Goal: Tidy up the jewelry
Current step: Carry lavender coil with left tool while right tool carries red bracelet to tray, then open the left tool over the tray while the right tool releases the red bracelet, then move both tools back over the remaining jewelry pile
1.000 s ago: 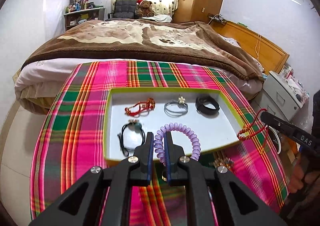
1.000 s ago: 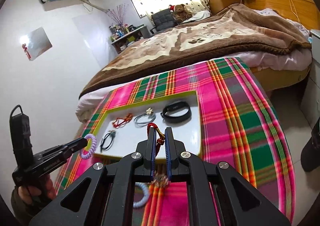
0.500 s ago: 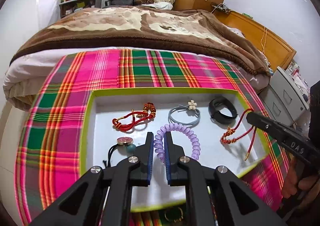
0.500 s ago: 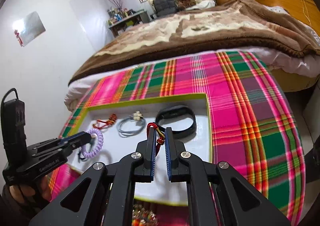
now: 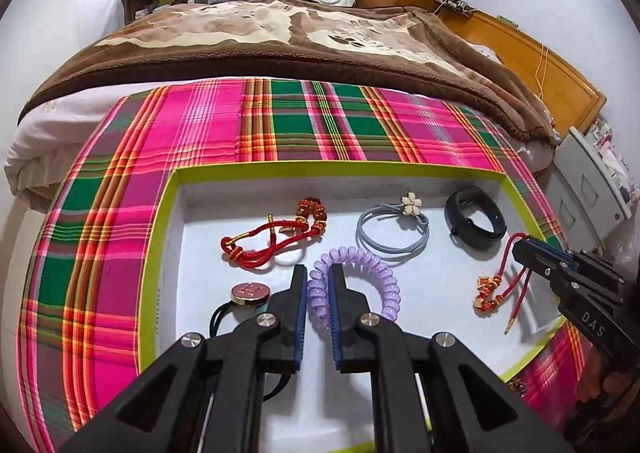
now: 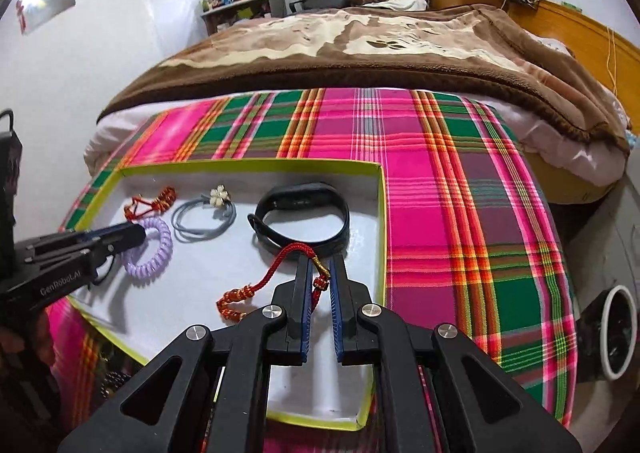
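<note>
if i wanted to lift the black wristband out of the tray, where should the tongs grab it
Pinch the strap wall on the open right side of the black wristband, coming from above with one finger inside the loop. It lies flat as an open ring in the tray, clear of the grey hair tie.

My left gripper (image 5: 318,295) covers part of the purple coil band (image 5: 376,271) where its pads pinch it, and its body hides most of the black cord bracelet (image 5: 218,319) at seven o'clock, below the round charm. The tray (image 5: 160,253) runs off the bottom edge of my left view. At five o'clock something beaded on the plaid cloth (image 5: 120,253) is blurred; I cannot tell what. In my right view, the red cord bracelet (image 6: 280,273) disappears between my right gripper (image 6: 320,285) pads. At eight o'clock dark beads under the tray edge are too dim to identify.
</note>
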Demonstrator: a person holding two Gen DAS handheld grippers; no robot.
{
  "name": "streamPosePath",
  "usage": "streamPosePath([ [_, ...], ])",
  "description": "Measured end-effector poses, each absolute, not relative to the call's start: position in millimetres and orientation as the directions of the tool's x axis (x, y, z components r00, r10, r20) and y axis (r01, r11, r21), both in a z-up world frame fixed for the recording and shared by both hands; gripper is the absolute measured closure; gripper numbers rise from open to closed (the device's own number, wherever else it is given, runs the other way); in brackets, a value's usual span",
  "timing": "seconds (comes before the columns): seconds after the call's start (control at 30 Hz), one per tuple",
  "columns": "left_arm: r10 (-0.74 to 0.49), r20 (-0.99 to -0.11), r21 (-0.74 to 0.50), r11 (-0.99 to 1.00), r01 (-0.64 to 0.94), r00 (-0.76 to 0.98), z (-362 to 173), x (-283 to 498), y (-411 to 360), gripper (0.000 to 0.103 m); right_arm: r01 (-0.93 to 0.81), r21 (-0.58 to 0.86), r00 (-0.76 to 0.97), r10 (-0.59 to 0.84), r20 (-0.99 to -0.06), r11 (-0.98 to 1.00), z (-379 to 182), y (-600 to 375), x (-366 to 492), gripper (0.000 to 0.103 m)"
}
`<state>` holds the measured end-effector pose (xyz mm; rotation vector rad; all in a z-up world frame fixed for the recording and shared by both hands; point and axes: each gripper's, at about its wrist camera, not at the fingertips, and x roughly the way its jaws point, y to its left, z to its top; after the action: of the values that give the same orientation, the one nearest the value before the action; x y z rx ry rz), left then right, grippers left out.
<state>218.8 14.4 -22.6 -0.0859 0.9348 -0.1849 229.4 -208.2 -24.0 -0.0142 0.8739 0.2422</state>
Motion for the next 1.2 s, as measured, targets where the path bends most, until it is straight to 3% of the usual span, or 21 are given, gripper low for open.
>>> streamPosePath([
  [0.4,-0.223,-0.796,-0.181,0.975,0.131,0.562,-24.1,222.5,14.8,0.091,-0.187,0.014,0.641,0.133,-0.756,0.982,-24.4,-205.0,227.4,0.094],
  [0.6,-0.227,-0.793,-0.184,0.974,0.133,0.565,-20.7,220.4,14.2,0.091,-0.198,-0.013,0.645,0.120,-0.755,0.980,-23.3,-199.3,225.3,0.088],
  [0.67,-0.235,-0.789,-0.192,0.972,0.136,0.567,-18.5,219.1,14.3,0.086,-0.198,-0.007,0.644,0.124,-0.755,0.980,-22.8,-199.0,224.4,0.087],
  [0.73,-0.236,-0.784,-0.196,0.972,0.133,0.574,-16.1,217.4,13.8,0.070,-0.197,-0.005,0.646,0.126,-0.753,0.980,-21.8,-199.5,222.7,0.085],
  [0.87,-0.237,-0.778,-0.197,0.971,0.133,0.582,-10.8,211.1,13.9,0.065,-0.207,0.031,0.650,0.161,-0.743,0.978,-16.3,-202.7,218.2,0.059],
  [1.2,-0.266,-0.722,-0.209,0.964,0.165,0.638,18.7,172.9,18.3,0.060,-0.222,0.094,0.673,0.222,-0.706,0.971,-4.1,-205.3,187.3,0.059],
])
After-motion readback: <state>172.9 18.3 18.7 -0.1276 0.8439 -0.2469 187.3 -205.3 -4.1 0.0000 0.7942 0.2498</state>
